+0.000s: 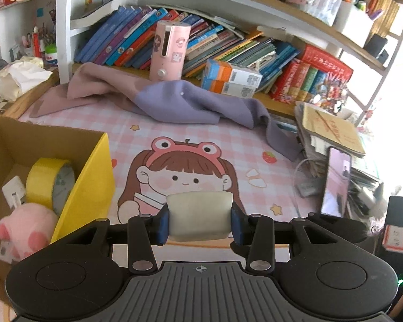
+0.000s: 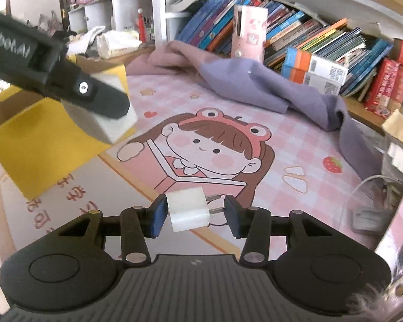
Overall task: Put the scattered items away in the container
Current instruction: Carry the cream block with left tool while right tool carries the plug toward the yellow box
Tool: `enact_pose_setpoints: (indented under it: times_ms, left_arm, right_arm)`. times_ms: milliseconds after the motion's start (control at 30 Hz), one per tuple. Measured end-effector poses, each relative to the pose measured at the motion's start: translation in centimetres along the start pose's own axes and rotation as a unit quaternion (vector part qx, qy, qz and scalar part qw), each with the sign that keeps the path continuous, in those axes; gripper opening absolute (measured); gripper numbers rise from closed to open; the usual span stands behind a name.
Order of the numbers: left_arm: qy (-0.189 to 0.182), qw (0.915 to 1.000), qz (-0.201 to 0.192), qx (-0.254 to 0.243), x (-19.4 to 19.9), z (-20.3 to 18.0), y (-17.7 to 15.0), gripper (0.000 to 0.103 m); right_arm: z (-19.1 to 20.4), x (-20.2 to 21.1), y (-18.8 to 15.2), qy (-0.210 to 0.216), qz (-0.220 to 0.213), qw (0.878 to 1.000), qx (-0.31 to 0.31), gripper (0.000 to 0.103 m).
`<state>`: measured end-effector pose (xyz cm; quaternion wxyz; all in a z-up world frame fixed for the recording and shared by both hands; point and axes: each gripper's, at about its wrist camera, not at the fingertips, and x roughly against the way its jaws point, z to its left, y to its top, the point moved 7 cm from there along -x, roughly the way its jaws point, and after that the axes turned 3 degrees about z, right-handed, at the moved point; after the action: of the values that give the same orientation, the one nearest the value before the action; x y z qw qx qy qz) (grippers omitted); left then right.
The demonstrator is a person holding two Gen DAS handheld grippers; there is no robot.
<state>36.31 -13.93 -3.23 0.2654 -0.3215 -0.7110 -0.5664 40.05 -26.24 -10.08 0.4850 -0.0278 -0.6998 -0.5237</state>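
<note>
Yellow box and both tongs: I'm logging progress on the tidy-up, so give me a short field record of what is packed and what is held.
container: yellow box, open top
inside: yellow tape roll, pink plush toy, small white tag
left tongs: shut on a white block
right tongs: shut on a white plug adapter
surface: pink cartoon desk mat

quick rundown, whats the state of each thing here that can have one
left gripper: shut on white block, held off the desk
right gripper: shut on white plug adapter, prongs toward one pad
yellow box: open, partly filled
yellow tape roll: in the box, leaning on its wall
pink plush: in the box
phone: propped upright
purple cloth: crumpled on the desk mat
</note>
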Motion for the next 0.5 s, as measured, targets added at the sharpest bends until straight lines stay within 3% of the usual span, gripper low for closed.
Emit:
enact_pose_setpoints:
  times_ms: [267,500]
  left_arm:
    - [-0.024,0.9994,-0.026,-0.006,3.5,0.0,-1.5,0.039]
    - [-0.066,0.9972,-0.035,0.001,6.4,1.3,-3.9,0.037]
  right_arm:
    - [1.5,3.9,0.3,-0.017,-0.018,1.000,-0.006,0.044]
    - [4.0,7.0,-0.3,-0.046,-0.016,0.999,-0.009,0.044]
